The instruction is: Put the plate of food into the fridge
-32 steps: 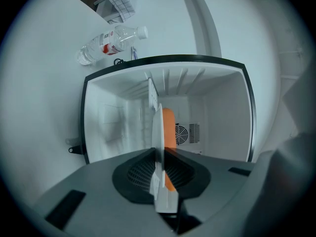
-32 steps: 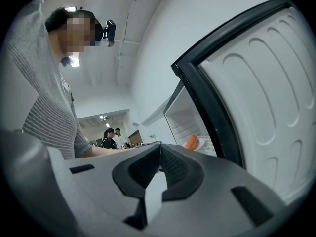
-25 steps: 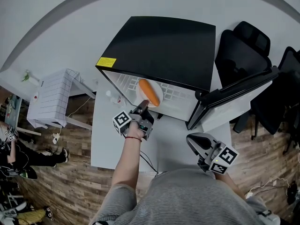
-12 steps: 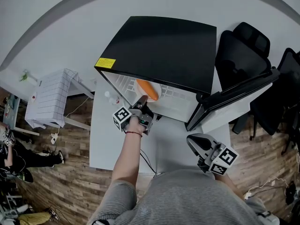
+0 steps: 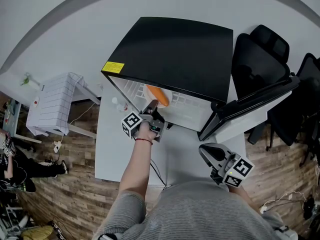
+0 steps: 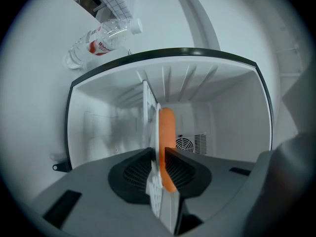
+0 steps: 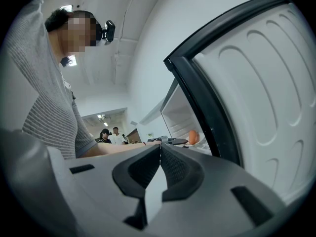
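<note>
The black fridge (image 5: 175,49) stands on a white table (image 5: 115,154) with its door (image 5: 250,101) swung out to the right. This leaves the mouth free for the left gripper (image 6: 158,154), which reaches in from the near side. It carries the plate (image 6: 154,127) by the near rim so that the far part, with the long orange food (image 6: 166,132) on it, goes in first. The plate is now just inside the opening, beside the white wire shelf (image 6: 147,107). The jaws are easing apart, with the rim between them and the pads looking as though they touch it on both sides, so I judge this to be the moment of letting go. The right gripper (image 7: 160,149) has its jaws pressed together on nothing. It hangs low and near the person's body, below the open door, probably kept there out of the way until the door needs pushing. A water bottle (image 6: 101,38) lies on the table left of the fridge, apart from all this. From the head view the fridge's top covers almost the whole interior. The left gripper view is rolled on its side, so the plate shows only as an edge. I cannot tell whether the plate already rests fully on the shelf. I also cannot tell whether the food is a carrot or a sausage.
</note>
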`<state>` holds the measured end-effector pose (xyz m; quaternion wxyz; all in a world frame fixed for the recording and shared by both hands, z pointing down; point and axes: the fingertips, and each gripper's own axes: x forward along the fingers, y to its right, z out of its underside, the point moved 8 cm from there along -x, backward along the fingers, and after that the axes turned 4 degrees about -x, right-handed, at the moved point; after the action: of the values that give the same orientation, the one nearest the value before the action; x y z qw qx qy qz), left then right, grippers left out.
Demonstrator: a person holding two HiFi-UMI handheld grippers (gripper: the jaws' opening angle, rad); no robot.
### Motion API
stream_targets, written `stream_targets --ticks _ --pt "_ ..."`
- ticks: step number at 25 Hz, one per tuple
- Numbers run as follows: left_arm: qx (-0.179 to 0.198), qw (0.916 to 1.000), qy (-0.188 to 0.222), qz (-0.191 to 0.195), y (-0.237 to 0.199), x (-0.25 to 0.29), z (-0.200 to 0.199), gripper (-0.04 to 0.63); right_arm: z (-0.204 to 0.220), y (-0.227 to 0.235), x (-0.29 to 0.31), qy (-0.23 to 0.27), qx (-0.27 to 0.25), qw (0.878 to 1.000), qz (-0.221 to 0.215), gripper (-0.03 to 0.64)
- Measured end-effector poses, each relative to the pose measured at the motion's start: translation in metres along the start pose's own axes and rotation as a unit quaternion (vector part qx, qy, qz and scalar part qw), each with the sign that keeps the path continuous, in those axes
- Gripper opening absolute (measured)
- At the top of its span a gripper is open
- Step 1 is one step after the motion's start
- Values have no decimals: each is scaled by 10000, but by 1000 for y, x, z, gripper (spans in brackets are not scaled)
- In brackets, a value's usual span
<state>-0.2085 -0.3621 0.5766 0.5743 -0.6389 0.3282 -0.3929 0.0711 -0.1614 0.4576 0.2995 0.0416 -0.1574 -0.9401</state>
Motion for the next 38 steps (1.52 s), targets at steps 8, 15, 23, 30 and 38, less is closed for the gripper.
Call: stream_targets --ticks 8,15,23,30,38 --pt "158 9997 6 -173 4 8 -1 75 0 2 -1 -12 19 10000 17 14" --pt "441 9989 40 -128 10 4 0 114 0 4 -2 -26 62 10000 -6 14" --pt "542 9983 116 -181 9 -6 -2 120 2 2 -1 -23 59 9999 -100 14" --pt "566 9981 109 -234 3 -18 1 120 3 -2 0 -23 41 9999 -144 14" --pt "667 9975 23 -241 3 -30 9 120 3 -8 -1 -23 12 9997 -230 14"
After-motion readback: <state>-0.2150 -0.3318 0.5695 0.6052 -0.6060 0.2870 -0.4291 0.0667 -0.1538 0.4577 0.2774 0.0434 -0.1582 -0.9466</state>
